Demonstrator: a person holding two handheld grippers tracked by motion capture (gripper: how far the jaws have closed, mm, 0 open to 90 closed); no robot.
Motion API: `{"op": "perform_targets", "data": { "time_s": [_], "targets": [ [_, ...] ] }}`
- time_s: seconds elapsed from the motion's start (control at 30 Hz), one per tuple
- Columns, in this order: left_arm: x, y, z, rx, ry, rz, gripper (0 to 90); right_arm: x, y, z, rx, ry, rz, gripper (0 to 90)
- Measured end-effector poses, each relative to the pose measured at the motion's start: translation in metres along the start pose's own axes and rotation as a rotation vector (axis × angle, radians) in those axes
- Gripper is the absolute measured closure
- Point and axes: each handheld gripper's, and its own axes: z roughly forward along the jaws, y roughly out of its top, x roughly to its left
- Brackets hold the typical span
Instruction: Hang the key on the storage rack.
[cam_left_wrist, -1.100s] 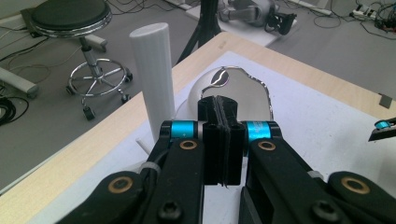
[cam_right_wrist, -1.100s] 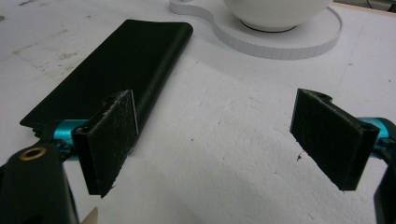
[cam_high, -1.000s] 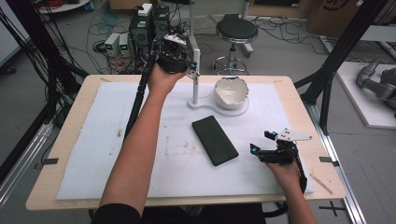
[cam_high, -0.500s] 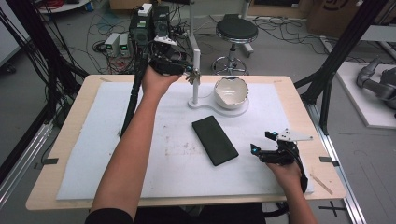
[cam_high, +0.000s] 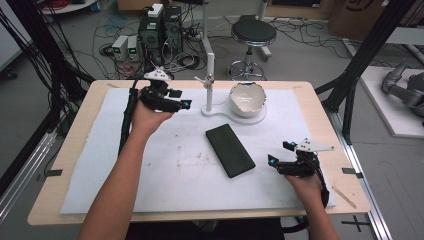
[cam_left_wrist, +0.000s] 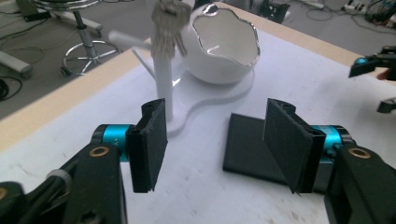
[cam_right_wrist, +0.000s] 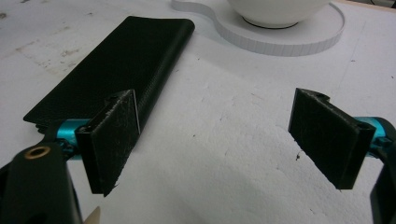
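Even, bright indoor light; soft shadows, slight blur throughout.

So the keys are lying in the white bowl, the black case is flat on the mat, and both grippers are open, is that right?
Not quite. The keys hang from the white stand beside the white bowl, as the left gripper view shows. The black case does lie flat, and the left gripper and right gripper are open.

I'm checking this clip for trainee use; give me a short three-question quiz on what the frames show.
1. True or false: the keys hang on the white stand.
2. The black case lies: A in the bowl, B flat on the table, C between jaws.
3. What sits on the stand's base beside the post?

Key: 1 true. 2 B. 3 The white bowl with a jagged rim. Both the left gripper and right gripper are open and hold nothing.
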Motion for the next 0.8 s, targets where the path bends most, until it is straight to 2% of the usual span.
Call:
{"op": "perform_targets", "data": {
  "time_s": [0.03,0.07,0.13,0.17,0.2,0.23,0.27,0.33,0.37,0.5,0.57,0.63,0.67,0.8],
  "targets": [
    [-0.001,-0.014,-0.005,-0.011,-0.006,-0.020,36.8,0.000,0.000,0.000,0.003,0.002,0.001,16.7],
    [-0.001,-0.014,-0.005,-0.011,-0.006,-0.020,34.6,0.001,-0.001,0.000,0.003,0.001,0.001,16.7],
    [-0.002,-0.028,-0.009,-0.004,0.005,-0.022,32.9,0.001,-0.001,0.001,0.007,0.000,-0.002,16.7],
    [-0.004,-0.038,-0.012,-0.009,0.010,-0.021,29.5,0.001,-0.002,0.001,0.006,0.000,-0.004,16.7],
    [-0.004,-0.041,-0.014,-0.009,0.011,-0.024,29.0,0.001,-0.002,0.001,0.005,0.000,-0.001,16.6],
    [-0.005,-0.055,-0.017,-0.025,0.020,-0.035,28.4,0.001,-0.002,0.001,0.005,-0.004,0.001,16.6],
    [-0.005,-0.055,-0.017,-0.025,0.020,-0.035,27.0,0.001,-0.002,0.001,0.005,-0.004,0.001,16.6],
    [-0.006,-0.068,-0.021,-0.037,0.015,-0.064,25.1,0.001,-0.002,0.000,-0.006,-0.018,0.003,16.6],
    [-0.007,-0.074,-0.022,-0.037,0.014,-0.067,20.2,0.001,-0.002,0.000,-0.009,-0.019,0.011,16.6],
    [-0.012,-0.095,-0.029,-0.058,0.007,-0.057,16.7,0.002,-0.002,0.003,-0.005,-0.015,0.012,16.6],
    [-0.013,-0.098,-0.031,-0.064,0.004,-0.054,15.6,0.003,-0.002,0.005,-0.001,-0.012,0.011,16.6],
    [-0.019,-0.109,-0.034,-0.080,-0.013,-0.042,14.9,0.003,-0.001,0.006,-0.004,-0.013,0.008,16.6],
    [-0.019,-0.109,-0.034,-0.080,-0.013,-0.042,14.9,0.003,-0.001,0.006,-0.004,-0.013,0.008,16.6],
    [-0.022,-0.128,-0.033,-0.061,-0.048,-0.046,14.9,0.001,-0.002,0.005,0.003,-0.012,0.020,16.6]
  ]
}}
